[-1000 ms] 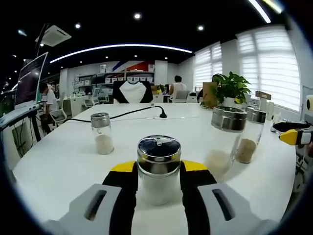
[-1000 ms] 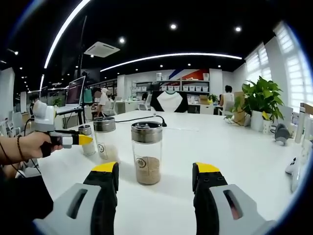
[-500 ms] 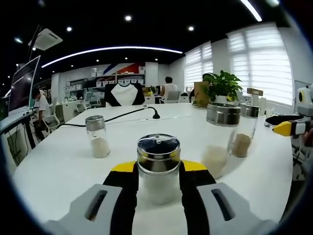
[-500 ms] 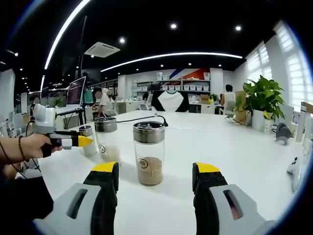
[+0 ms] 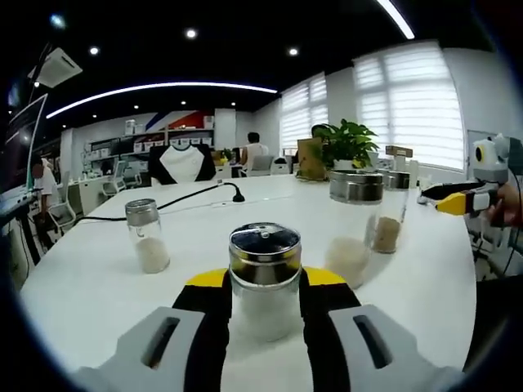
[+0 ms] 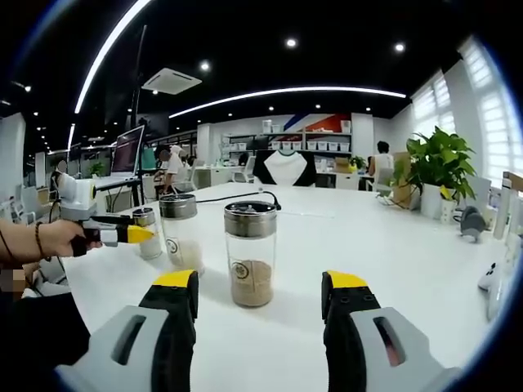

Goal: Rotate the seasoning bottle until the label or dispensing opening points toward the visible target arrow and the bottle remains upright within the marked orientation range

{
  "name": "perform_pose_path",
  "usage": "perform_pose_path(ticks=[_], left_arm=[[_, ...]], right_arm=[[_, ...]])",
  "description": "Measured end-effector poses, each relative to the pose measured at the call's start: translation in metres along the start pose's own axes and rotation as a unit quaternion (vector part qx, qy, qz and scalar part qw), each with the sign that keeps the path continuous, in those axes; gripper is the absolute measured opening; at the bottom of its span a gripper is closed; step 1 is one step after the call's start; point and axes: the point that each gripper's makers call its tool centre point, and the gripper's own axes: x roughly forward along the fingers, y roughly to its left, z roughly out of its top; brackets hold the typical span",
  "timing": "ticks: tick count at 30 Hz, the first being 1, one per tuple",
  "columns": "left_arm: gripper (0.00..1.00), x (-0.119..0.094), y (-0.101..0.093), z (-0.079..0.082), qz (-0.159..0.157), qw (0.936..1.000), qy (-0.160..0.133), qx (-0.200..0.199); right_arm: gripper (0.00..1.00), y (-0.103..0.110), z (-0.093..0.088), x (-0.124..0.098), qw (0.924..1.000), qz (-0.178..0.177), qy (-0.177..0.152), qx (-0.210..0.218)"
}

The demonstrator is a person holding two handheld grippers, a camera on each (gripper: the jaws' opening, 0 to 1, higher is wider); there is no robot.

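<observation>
A seasoning bottle [image 5: 265,280] with a metal shaker lid is held upright on the white table [image 5: 98,278], clamped between the yellow-tipped jaws of the left gripper [image 5: 265,282]. The right gripper [image 6: 260,298] is seen with its jaws spread wide and nothing between them, a bottle of brown seasoning [image 6: 250,253] standing just ahead on the table. Three other bottles are seen beyond the held one, near a potted plant [image 5: 346,145].

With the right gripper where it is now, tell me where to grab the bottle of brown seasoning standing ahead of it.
Grip the brown seasoning bottle on its clear glass wall below the metal cap, coming straight forward along the white table. It stands upright, its straight round sides suit two jaws, and the right gripper is open, roughly in line. Another bottle stands close on one side, so keep that jaw tight.
</observation>
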Motion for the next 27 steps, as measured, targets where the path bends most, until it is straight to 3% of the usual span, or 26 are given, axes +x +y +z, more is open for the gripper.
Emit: perform_pose_path(ticks=[11,27], left_arm=[[0.34,0.0023,-0.0006,0.0009,-0.055,0.9984,-0.004,0.01],[0.34,0.0027,-0.004,0.0012,-0.15,0.9881,-0.011,0.033]], right_arm=[[0.61,-0.0009,-0.0004,-0.0013,1.0,0.0,0.001,-0.001],[0.61,0.0006,0.0011,0.0008,0.9999,0.005,0.002,-0.011]])
